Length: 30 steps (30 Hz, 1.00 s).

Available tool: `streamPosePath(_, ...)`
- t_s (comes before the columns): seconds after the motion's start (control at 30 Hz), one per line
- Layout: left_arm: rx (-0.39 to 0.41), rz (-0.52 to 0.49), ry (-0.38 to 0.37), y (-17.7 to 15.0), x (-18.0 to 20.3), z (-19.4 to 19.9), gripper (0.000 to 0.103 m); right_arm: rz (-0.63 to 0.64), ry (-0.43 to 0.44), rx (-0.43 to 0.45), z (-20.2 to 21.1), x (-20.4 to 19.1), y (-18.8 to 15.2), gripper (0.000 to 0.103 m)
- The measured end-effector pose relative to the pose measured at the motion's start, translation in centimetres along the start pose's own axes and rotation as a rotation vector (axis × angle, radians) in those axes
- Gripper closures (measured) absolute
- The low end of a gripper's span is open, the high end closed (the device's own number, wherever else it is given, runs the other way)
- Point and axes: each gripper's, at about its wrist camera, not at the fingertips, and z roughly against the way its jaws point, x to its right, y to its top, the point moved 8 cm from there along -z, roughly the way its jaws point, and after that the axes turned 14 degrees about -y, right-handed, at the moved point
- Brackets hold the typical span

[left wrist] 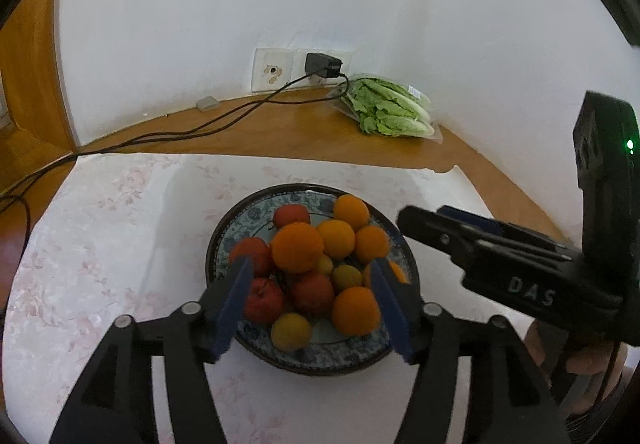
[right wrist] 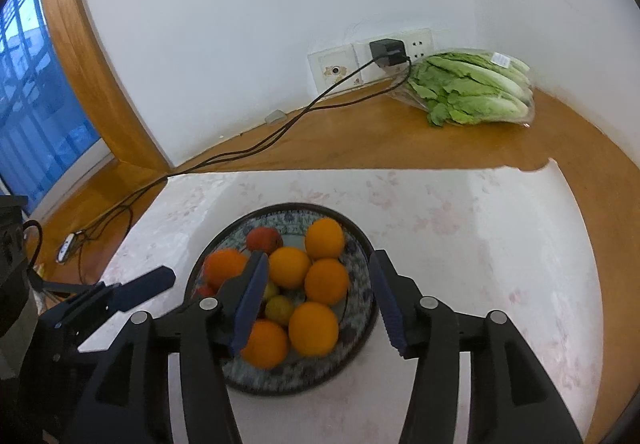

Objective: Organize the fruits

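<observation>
Behind the blue-patterned ceramic bowl (left wrist: 256,211), bagged green lettuce (left wrist: 390,107) lies by the wall; oranges (left wrist: 298,248) and red apples (left wrist: 312,292) fill it. Your left gripper (left wrist: 312,272) and right gripper (right wrist: 318,264) gape empty above it.

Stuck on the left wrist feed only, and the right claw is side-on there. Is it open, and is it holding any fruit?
Observer: Right claw is open and empty; the oranges seen between its fingers lie in the bowl.
Operator: Black cable leaves my frame on the left. Where to?
Observer: The cable runs down to a small white device on the wood beside the cloth.
Operator: Anything past that?
Observer: A window, blue outside.
</observation>
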Motion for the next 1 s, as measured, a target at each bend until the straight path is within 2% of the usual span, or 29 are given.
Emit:
streamPosePath(0.23,-0.019,0.01,0.024,-1.3,0.1,1.7,0.027,0.008,0.008,-0.035,2.4,0.2,-2.6,0.041)
streamPosePath(0.53,-0.065,0.036,0.084,-4.3,-0.6,3.1,0.022,0.031,-0.002,-0.095,3.6,-0.1,-7.0,0.037)
streamPosePath(0.7,-0.097,0.069,0.127,-6.0,-1.6,3.0,0.021,0.049,-0.033,-0.133,3.6,0.1,-9.3,0.037)
streamPosePath(1.0,-0.129,0.071,0.178,-7.7,-2.2,2.1,0.021,0.057,-0.068,-0.147,3.3,0.2,-11.3,0.036)
